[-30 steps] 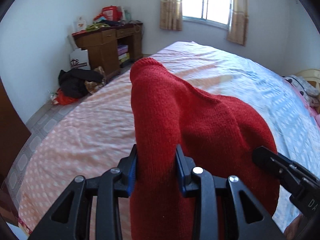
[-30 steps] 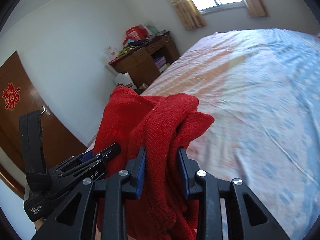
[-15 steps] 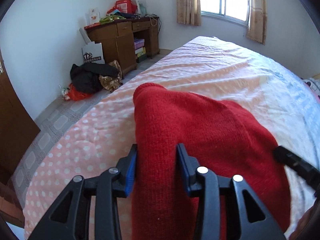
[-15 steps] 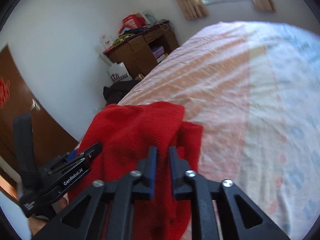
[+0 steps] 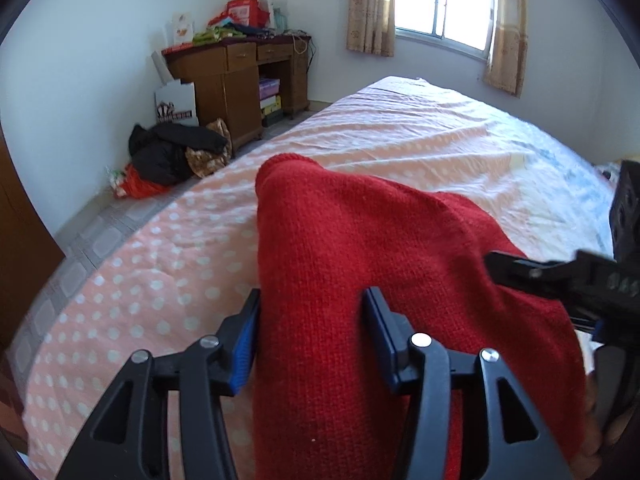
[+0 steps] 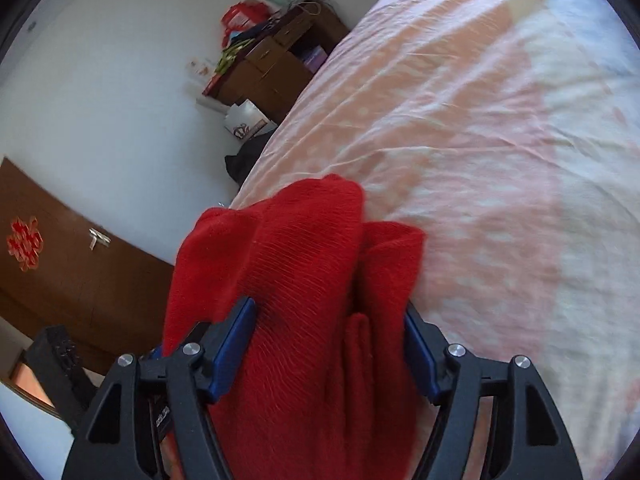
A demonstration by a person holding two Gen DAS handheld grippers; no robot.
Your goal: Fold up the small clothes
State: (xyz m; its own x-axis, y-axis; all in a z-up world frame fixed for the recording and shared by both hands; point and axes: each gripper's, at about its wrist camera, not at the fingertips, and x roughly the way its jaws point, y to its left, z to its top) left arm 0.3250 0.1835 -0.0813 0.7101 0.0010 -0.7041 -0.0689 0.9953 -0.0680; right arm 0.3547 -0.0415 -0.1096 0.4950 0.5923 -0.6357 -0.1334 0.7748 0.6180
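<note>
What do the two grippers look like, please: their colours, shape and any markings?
Both the left gripper and the right gripper have matte black skeletal frames with triangular cut-outs and round silver screws. Their fingers carry flat blue pads. No cables or sleeves show. White lettering on the right gripper's body is too blurred to read.

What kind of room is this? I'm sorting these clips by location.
Most likely a home bedroom: a large bed with a polka-dot sheet fills the view, a cluttered wooden desk stands by the wall, and a curtained window sits beyond. Both claws hold a red knit garment over the bed.
</note>
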